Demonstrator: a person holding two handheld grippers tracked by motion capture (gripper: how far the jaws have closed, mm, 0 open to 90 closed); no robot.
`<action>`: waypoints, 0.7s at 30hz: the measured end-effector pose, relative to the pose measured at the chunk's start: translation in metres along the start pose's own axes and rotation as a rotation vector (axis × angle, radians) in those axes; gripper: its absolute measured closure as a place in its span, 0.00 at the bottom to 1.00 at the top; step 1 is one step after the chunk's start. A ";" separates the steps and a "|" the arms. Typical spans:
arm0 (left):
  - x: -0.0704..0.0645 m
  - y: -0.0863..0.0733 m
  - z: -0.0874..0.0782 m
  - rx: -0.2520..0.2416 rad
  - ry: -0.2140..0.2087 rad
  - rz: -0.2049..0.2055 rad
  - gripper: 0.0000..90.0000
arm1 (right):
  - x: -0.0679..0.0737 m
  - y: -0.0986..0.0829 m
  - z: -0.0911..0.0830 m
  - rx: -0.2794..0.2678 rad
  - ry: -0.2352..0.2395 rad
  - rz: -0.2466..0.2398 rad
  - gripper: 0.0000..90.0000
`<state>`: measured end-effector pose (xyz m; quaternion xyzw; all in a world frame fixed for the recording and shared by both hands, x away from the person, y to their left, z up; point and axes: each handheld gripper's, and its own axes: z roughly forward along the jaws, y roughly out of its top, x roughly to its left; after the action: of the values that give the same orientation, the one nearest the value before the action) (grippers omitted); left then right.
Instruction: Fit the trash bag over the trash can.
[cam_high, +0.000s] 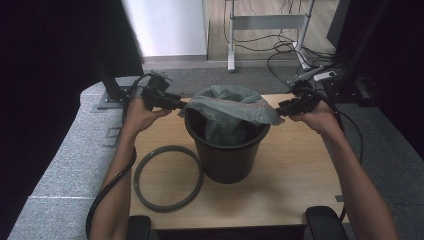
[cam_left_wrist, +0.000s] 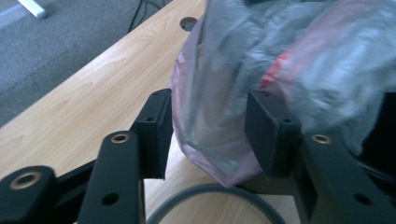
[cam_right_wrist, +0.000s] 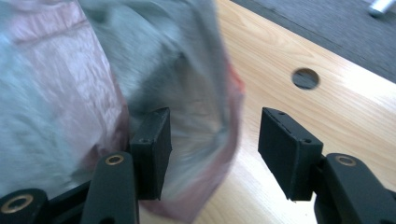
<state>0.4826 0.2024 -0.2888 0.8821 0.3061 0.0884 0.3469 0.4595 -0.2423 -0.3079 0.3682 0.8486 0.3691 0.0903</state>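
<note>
Two blurred bag (cam_high: 235, 106) edges (bin (cam_high: 227, 155) half-hidden)

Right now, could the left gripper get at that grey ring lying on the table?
Probably yes. The ring lies in the open on the table, beside the bin and below the left gripper. But the bag sits between its open jaws, so it would leave that first.

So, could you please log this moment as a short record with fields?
work: fitting a bag over a bin's mouth
bin: dark, ribbed, upright on the wooden table
bag: grey, translucent, draped into the bin, edge stretched out to both sides
left gripper: jaws open, bag edge between them
right gripper: jaws open, bag edge beside its left jaw
ring: grey hoop, flat on the table, left of the bin
</note>
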 end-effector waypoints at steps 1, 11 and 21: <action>-0.001 -0.001 -0.001 0.001 -0.003 0.004 0.57 | 0.003 0.000 -0.003 -0.004 0.005 -0.011 0.48; -0.015 -0.014 -0.017 -0.026 -0.080 0.059 0.56 | 0.019 -0.008 -0.029 -0.041 0.084 -0.079 0.48; -0.030 -0.013 -0.025 -0.019 -0.129 0.116 0.52 | 0.043 -0.006 -0.037 -0.038 0.164 -0.172 0.49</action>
<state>0.4429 0.2058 -0.2776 0.8989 0.2309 0.0542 0.3685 0.4100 -0.2361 -0.2803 0.2607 0.8743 0.4051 0.0590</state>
